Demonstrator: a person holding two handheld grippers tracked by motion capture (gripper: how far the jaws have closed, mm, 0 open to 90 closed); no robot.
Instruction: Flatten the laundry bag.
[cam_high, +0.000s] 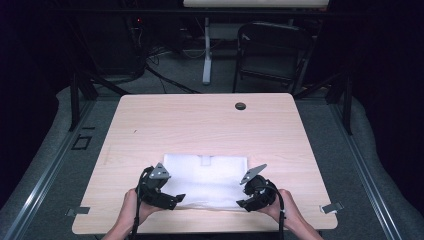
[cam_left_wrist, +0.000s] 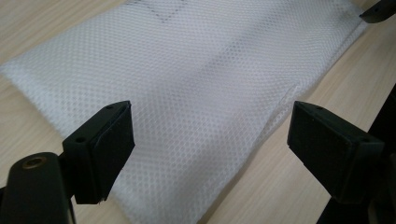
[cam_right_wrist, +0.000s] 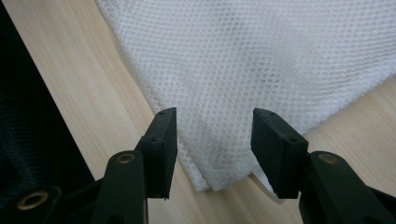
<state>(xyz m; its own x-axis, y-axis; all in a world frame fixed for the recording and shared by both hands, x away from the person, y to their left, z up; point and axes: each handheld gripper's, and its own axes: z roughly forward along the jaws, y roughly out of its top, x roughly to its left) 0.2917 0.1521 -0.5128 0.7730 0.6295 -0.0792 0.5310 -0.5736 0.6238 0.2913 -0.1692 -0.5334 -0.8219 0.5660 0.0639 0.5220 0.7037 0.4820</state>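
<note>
A folded white mesh cloth (cam_high: 207, 177) lies flat on the near half of the wooden table (cam_high: 200, 125). My left gripper (cam_high: 177, 199) is at the cloth's near-left corner, held in a hand. In the left gripper view its jaws stand wide open (cam_left_wrist: 210, 140), with the cloth (cam_left_wrist: 196, 70) lying below the gap and neither pad touching it. My right gripper (cam_high: 243, 202) is at the near-right corner. In the right gripper view it is open (cam_right_wrist: 214, 140), and the cloth's corner (cam_right_wrist: 257, 56) lies between the pads, free of them.
A round cable hole (cam_high: 240, 106) sits near the table's far edge. Metal clips (cam_high: 77, 211) (cam_high: 332, 207) stick out at the near corners. A folding chair (cam_high: 272, 50) and a desk leg (cam_high: 206, 55) stand behind the table. The right gripper's tip (cam_left_wrist: 378, 11) shows far off.
</note>
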